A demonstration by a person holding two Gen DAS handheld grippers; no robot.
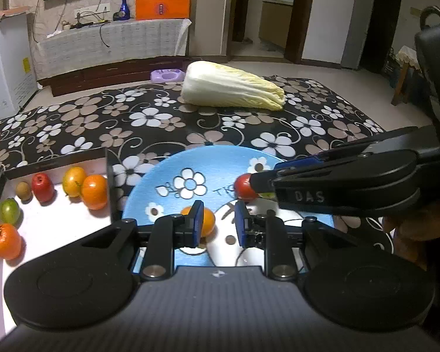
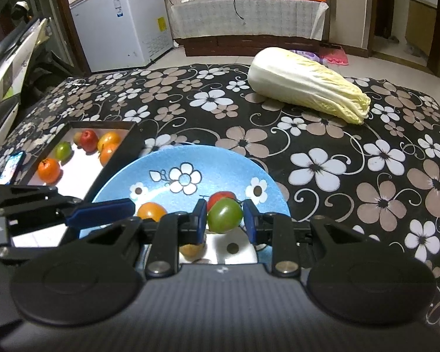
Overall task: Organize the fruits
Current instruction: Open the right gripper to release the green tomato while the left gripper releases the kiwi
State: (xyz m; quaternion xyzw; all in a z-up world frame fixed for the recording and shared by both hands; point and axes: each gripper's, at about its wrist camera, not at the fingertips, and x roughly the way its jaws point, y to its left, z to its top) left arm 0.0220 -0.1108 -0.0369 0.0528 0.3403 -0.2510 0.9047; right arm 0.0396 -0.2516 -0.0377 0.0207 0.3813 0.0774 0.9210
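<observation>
**A:** What are the right gripper's (image 2: 224,217) jaws doing?

**B:** They are clamping a green fruit (image 2: 224,215). Both blue pads seem to be pressing on its sides, over the blue plate (image 2: 220,158).

**A:** And the left gripper (image 1: 218,223)?

**B:** Its jaws are sitting drawn in close together with nothing between them, and it is hanging over the plate's near edge.

**A:** What is crowding the green one?

**B:** A red fruit (image 2: 221,196) is sitting just behind it at twelve o'clock. I cannot tell if they are touching. An orange fruit (image 2: 151,211) is lying at nine o'clock on the plate, and a small brown fruit (image 2: 192,250) is peeking out at seven o'clock, under the left finger.

**A:** Further out?

**B:** A black-walled tray (image 2: 132,143) is holding more fruit at ten o'clock from the plate, and a cabbage (image 2: 308,85) is lying well apart at one o'clock.

**A:** So how should this step be going?

**B:** I am judging it as a carry or a set-down of the green fruit. The grip should be staying light, since the skin looks soft. Any lowering should be going straight down, so the fingers are not nudging the red fruit into a roll. The left gripper should be staying off the orange fruit.
</observation>
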